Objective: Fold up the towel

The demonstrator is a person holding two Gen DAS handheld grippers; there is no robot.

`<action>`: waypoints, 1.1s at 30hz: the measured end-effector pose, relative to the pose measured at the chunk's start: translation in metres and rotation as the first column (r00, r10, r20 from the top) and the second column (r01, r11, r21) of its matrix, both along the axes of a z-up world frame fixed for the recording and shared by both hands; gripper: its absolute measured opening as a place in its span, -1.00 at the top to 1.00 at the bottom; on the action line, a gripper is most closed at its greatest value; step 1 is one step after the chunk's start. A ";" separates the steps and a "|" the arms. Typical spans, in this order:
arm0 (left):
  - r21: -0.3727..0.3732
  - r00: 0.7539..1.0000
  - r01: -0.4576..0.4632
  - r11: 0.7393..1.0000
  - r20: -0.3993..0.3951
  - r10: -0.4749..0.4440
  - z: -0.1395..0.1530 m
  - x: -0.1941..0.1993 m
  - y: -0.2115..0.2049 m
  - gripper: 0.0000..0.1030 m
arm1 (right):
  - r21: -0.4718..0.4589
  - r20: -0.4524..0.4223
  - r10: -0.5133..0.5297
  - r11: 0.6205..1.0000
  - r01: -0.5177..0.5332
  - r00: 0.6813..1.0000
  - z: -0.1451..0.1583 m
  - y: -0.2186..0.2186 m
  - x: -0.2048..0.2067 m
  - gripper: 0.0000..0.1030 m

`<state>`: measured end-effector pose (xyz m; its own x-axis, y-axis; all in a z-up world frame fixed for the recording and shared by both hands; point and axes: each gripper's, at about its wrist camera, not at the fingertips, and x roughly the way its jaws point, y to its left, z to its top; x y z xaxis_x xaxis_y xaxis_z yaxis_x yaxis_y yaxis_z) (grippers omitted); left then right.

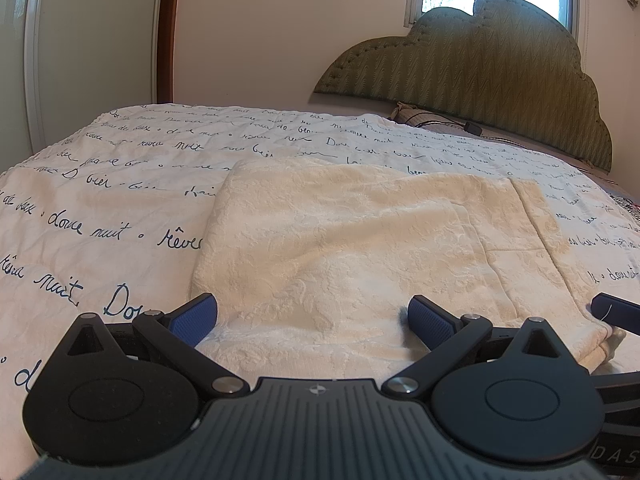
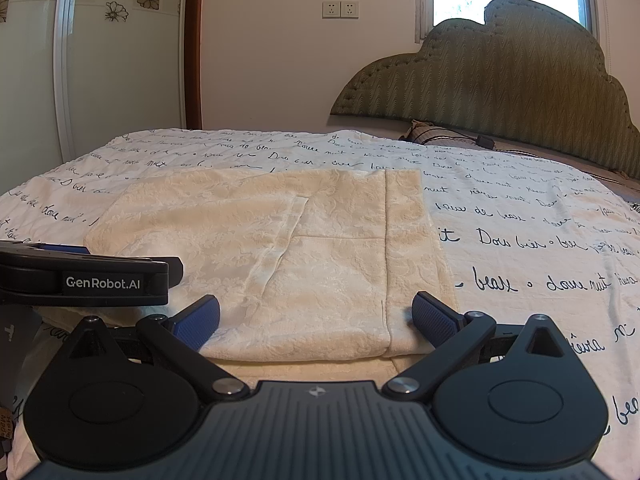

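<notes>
Right wrist view, left edge of frame: black body of the left gripper (image 2: pixel 92 276) bears a white label, "GenRobot.AI".

Left wrist view, lower right corner: grey letters "DAS" on a black part at the frame edge, cut off; which device it belongs to cannot be told.

Bedspread (image 1: pixel 100 208), white with dark blue handwritten script all over. Legible at left of the left wrist view: "douce nuit", "rêve…", "nuit", "Do…". Right half of the right wrist view (image 2: pixel 540 248): "Dors bien", "beaux", "douce nuit". Farther rows too small to read.
</notes>
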<state>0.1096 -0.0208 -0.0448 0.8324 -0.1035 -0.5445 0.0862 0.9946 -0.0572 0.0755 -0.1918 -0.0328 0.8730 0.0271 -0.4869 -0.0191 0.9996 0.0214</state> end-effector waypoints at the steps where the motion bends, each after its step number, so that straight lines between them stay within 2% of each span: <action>1: 0.000 1.000 0.000 1.000 0.000 0.000 0.000 0.000 0.000 -1.00 | 0.000 0.000 0.000 1.000 0.000 1.000 0.000 0.000 0.000 -1.00; 26: -0.002 1.000 0.000 1.000 -0.001 0.000 0.000 0.000 0.001 -1.00 | 0.008 -0.005 0.006 1.000 -0.006 1.000 0.000 -0.001 0.001 -1.00; 31: -0.013 1.000 0.000 1.000 -0.003 0.000 -0.001 0.000 0.001 -1.00 | 0.087 -0.006 -0.005 0.996 0.005 1.000 0.021 -0.015 -0.017 -1.00; 33: -0.013 1.000 0.001 1.000 -0.003 -0.001 -0.001 0.000 0.001 -1.00 | 0.071 -0.037 0.008 0.997 -0.005 0.999 0.027 -0.016 -0.027 -1.00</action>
<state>0.1096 -0.0201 -0.0456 0.8306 -0.1111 -0.5457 0.0867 0.9937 -0.0705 0.0488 -0.2082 -0.0062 0.8538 0.0679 -0.5161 -0.0231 0.9954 0.0927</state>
